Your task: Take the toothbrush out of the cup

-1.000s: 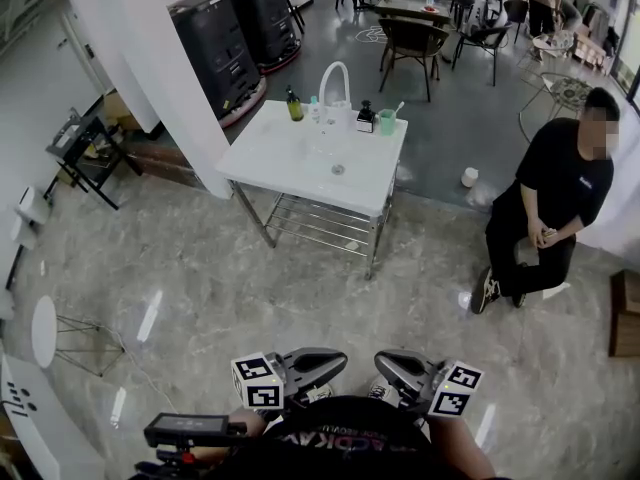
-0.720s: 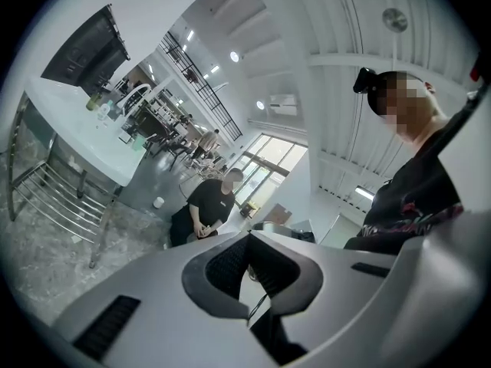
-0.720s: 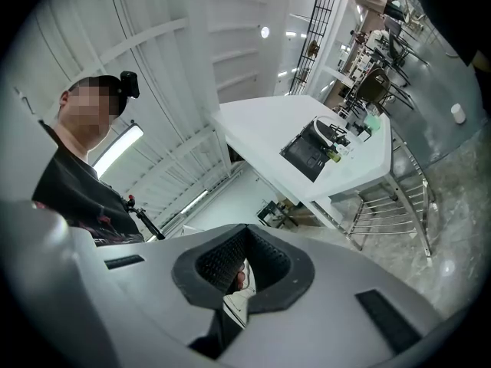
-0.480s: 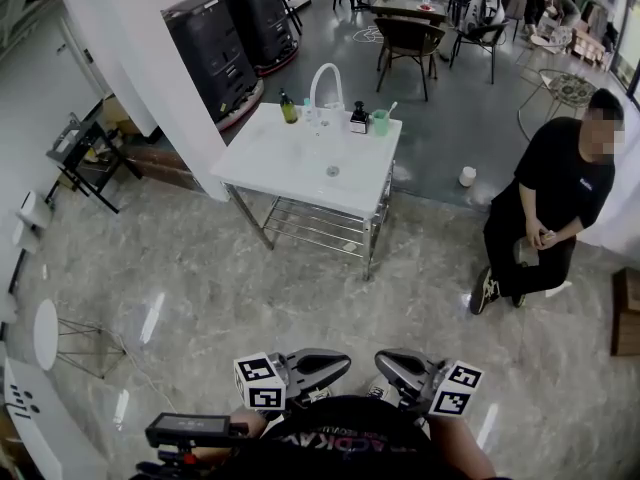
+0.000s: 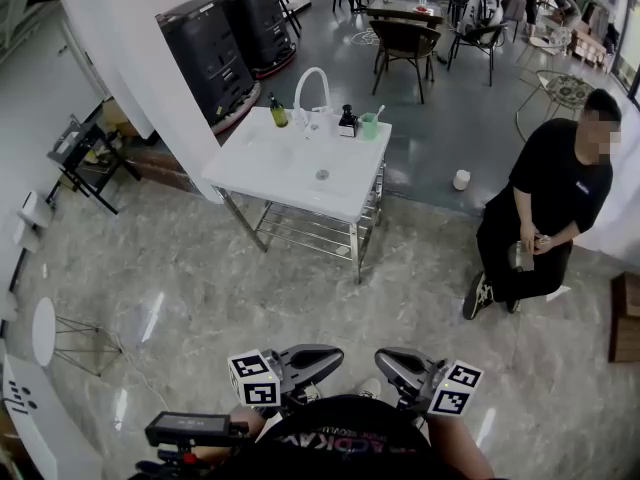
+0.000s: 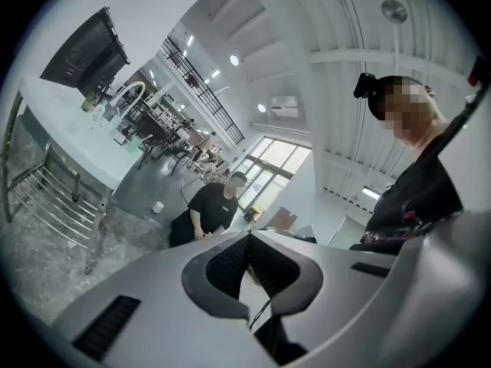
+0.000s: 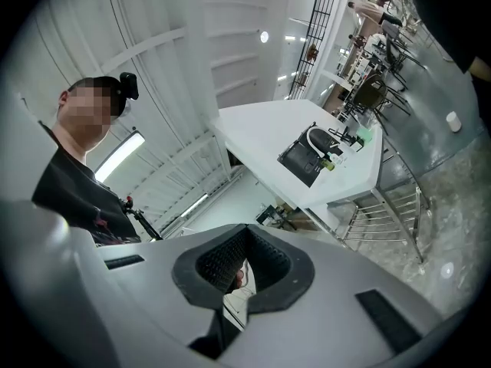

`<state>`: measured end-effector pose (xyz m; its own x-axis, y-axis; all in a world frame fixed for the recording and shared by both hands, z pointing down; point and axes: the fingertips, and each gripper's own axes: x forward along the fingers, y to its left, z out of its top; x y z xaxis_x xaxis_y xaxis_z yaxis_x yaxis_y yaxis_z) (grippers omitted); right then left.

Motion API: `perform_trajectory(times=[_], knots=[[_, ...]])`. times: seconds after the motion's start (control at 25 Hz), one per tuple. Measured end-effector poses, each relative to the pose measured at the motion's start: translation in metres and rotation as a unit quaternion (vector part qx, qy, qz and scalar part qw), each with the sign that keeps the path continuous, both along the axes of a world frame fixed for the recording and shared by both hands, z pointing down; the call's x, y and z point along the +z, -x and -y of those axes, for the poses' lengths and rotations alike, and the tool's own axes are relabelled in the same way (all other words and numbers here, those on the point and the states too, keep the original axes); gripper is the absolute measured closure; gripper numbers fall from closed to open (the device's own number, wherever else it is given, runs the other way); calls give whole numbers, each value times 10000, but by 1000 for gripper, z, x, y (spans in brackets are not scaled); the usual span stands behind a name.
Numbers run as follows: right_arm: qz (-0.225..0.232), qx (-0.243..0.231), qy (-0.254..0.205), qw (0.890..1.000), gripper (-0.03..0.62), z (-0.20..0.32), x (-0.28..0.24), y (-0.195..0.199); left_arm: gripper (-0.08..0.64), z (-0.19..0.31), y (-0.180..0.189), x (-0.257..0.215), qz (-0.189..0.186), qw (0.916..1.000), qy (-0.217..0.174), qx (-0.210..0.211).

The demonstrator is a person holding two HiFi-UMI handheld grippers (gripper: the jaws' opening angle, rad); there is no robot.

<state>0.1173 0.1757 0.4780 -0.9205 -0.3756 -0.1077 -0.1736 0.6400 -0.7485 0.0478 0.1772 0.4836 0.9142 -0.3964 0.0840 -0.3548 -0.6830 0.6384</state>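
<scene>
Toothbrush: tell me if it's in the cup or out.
In. The toothbrush sticks up above the rim of the green cup, which stands at the back of the white table.

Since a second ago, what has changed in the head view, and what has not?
The sink table with the green cup and toothbrush has drifted left in the picture; the camera moved, not the things. Nothing was grasped. The left gripper and right gripper stay low, fingers shut, empty.
</scene>
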Motion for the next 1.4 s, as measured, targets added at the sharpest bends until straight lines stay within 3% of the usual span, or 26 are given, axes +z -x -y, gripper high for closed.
perform_trajectory(times=[0.44,0.72,1.04,1.4], knots=[[72,13,20,10000,583,17,-3,-33,552,17,-26,-8,38,9999,-19,-166],[140,191,53,9997,583,31,-1,-44,552,31,-36,-10,120,9999,-82,19],[92,423,50,9990,583,50,-1,-32,552,50,-27,-8,126,9994,-128,289],[1,561,66,9984,583,85,-5,11,552,85,16,-10,69,9988,-240,413]])
